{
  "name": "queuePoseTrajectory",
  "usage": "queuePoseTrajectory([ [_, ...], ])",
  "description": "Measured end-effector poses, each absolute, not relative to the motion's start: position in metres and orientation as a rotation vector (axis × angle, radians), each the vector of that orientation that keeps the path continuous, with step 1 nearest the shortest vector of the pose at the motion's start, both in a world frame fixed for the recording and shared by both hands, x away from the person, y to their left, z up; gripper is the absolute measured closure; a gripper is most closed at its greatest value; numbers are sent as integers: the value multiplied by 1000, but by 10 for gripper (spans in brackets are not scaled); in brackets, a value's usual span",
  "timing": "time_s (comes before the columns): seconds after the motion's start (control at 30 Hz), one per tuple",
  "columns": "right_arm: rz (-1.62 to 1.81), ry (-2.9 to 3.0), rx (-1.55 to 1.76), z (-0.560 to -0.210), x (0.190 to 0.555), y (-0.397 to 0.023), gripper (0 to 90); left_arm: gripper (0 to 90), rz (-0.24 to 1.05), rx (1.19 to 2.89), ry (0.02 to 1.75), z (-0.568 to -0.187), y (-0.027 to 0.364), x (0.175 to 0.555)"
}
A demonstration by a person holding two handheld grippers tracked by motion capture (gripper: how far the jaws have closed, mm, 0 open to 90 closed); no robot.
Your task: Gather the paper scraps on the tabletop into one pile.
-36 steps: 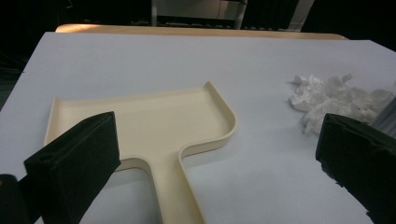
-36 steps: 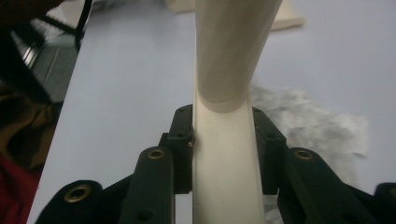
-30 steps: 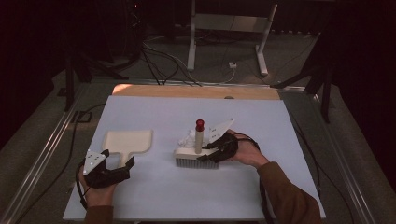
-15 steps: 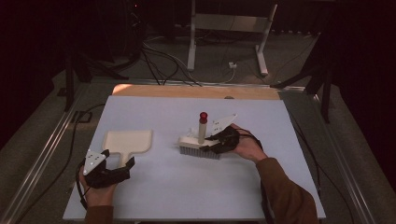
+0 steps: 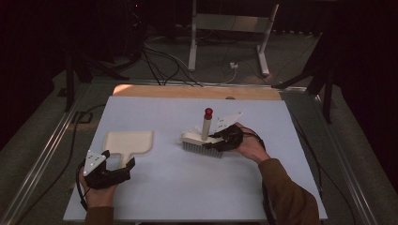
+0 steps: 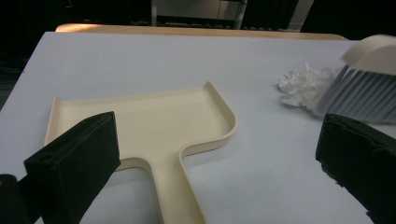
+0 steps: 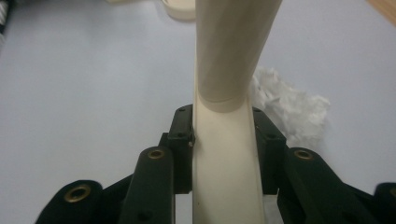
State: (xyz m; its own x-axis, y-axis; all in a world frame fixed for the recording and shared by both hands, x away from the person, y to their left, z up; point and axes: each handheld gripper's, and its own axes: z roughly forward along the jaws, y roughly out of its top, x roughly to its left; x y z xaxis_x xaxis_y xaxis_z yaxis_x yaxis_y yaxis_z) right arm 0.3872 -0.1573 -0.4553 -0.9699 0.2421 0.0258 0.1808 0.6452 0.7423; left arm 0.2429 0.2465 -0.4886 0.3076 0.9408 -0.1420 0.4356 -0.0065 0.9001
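A cream dustpan (image 5: 129,142) lies flat at the table's left, its handle (image 6: 177,186) pointing toward me. My left gripper (image 5: 119,160) rests just behind it, open, one jaw on each side of the handle without touching it. A cream brush (image 5: 199,140) with grey bristles (image 6: 359,95) stands near the table's middle, its handle (image 5: 206,125) upright and tipped with red. My right gripper (image 5: 217,139) is shut on the brush (image 7: 224,154) from the right. A crumpled white paper wad (image 6: 306,84) lies against the bristles, also seen beside the brush (image 7: 292,107).
The pale tabletop (image 5: 187,192) has a wooden strip (image 5: 197,91) along its far edge. Beyond it stand a metal frame's legs (image 5: 192,42) and loose cables on a dark floor. A rail (image 5: 42,159) runs along the table's left side.
The right gripper has carried the brush a little to the right and farther from me. The left gripper and the dustpan have stayed where they were.
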Motion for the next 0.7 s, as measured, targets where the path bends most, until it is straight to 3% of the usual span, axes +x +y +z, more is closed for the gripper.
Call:
queuePoseTrajectory([
  [0.2, 1322, 2731, 414, -440, 377, -161, 674, 5, 656, 1615, 1279, -488, 245, 243],
  [0.43, 1422, 2583, 795, -426, 374, -163, 674, 5, 655, 1615, 1281, -489, 245, 243],
  [0.7, 1382, 2448, 1027, -429, 365, -136, 674, 5, 655, 1617, 1280, -489, 245, 243],
])
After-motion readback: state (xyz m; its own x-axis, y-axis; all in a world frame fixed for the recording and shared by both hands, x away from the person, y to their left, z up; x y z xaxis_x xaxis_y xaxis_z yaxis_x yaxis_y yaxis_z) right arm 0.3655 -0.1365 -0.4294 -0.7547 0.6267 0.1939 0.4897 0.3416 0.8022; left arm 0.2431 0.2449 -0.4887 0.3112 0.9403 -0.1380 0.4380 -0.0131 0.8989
